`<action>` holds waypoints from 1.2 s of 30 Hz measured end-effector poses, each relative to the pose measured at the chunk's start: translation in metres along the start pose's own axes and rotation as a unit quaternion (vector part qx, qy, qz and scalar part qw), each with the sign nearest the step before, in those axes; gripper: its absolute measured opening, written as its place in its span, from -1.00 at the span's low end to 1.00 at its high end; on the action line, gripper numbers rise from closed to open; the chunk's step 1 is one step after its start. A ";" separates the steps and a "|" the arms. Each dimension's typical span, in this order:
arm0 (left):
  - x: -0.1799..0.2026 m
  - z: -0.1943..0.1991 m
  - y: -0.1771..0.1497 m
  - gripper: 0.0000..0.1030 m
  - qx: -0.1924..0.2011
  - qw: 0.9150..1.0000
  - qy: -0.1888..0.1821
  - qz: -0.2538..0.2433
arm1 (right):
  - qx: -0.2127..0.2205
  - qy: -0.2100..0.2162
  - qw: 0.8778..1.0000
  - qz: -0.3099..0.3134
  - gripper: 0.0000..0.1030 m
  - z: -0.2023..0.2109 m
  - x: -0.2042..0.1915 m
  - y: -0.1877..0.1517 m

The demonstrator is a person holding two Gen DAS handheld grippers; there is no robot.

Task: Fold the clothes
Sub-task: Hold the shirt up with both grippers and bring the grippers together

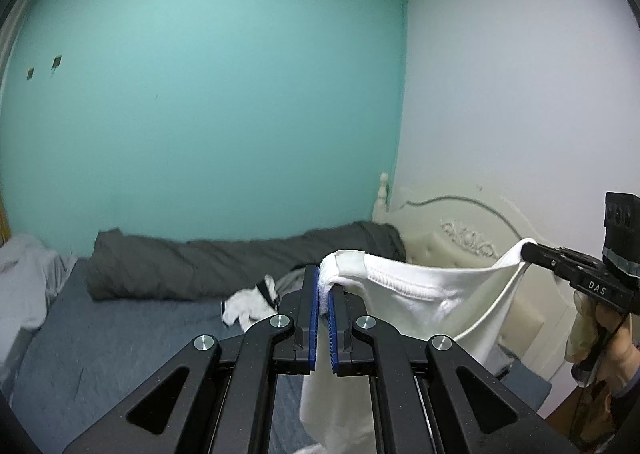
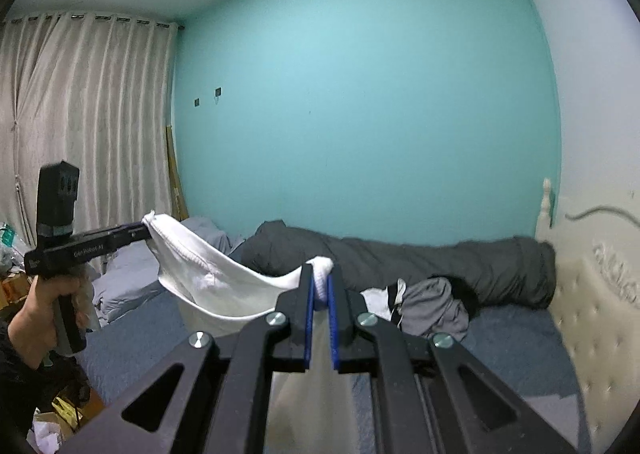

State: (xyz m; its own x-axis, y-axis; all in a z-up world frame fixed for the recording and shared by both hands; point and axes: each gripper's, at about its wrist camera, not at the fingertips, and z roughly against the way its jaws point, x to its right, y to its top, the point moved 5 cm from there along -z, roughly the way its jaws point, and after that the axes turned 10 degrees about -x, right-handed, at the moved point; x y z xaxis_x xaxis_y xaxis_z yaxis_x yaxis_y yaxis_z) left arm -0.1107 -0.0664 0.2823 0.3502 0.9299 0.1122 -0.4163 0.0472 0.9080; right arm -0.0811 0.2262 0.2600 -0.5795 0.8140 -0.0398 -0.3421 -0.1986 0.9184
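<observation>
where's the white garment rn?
The white garment hangs in the air above the bed, stretched between the left gripper and the right gripper, each shut on a top corner.

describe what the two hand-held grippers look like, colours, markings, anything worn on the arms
Both are black pistol-grip tools with linkage arms, silver pivot bolts and blue ribbed pads. The left hand-held gripper and right hand-held gripper each carry small white lettering and a boxy black camera block. A dark sleeve shows.

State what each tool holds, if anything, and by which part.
Both hold one white garment lifted above the bed: the left tool pinches one end of its top hem, the right tool the other end.
</observation>
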 end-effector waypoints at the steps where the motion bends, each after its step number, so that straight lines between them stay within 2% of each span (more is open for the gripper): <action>1: 0.002 0.002 0.004 -0.93 0.000 1.000 -0.007 -0.001 | 0.003 0.001 1.000 0.004 -0.89 0.006 -0.003 0.006; 4: 0.004 -0.005 -0.002 -0.93 -0.014 1.000 -0.022 0.004 | 0.001 0.002 1.000 0.016 -0.89 0.015 -0.008 0.013; 7: 0.002 -0.028 -0.026 -0.93 -0.038 0.999 -0.028 0.007 | -0.029 0.002 0.999 0.022 -0.89 0.000 -0.008 -0.006; 14: -0.011 -0.100 -0.100 -0.93 -0.104 0.994 -0.026 0.020 | -0.112 0.018 0.994 0.006 -0.89 -0.062 0.007 -0.101; 22: -0.015 -0.159 -0.169 -0.93 -0.156 0.987 -0.015 0.021 | -0.186 0.013 0.982 -0.038 -0.89 -0.122 0.035 -0.188; 30: 0.010 -0.178 -0.220 -0.93 -0.177 0.984 -0.031 -0.004 | -0.257 0.019 0.963 -0.074 -0.82 -0.164 0.050 -0.265; 34: 0.019 -0.186 -0.231 -0.93 -0.184 0.982 -0.038 -0.015 | -0.271 0.028 0.958 -0.083 -0.82 -0.175 0.054 -0.284; 36: 0.023 -0.186 -0.234 -0.93 -0.184 0.982 -0.041 -0.018 | -0.277 0.018 0.958 -0.075 -0.69 -0.179 0.051 -0.288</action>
State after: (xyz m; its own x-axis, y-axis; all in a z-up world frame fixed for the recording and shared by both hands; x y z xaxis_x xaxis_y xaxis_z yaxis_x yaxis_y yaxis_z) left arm -0.1612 0.0119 -0.0021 0.4308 0.8933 0.1284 -0.6724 0.2227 0.7059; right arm -0.1449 0.2270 -0.0767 -0.5142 0.8390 -0.1779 -0.7580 -0.3475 0.5520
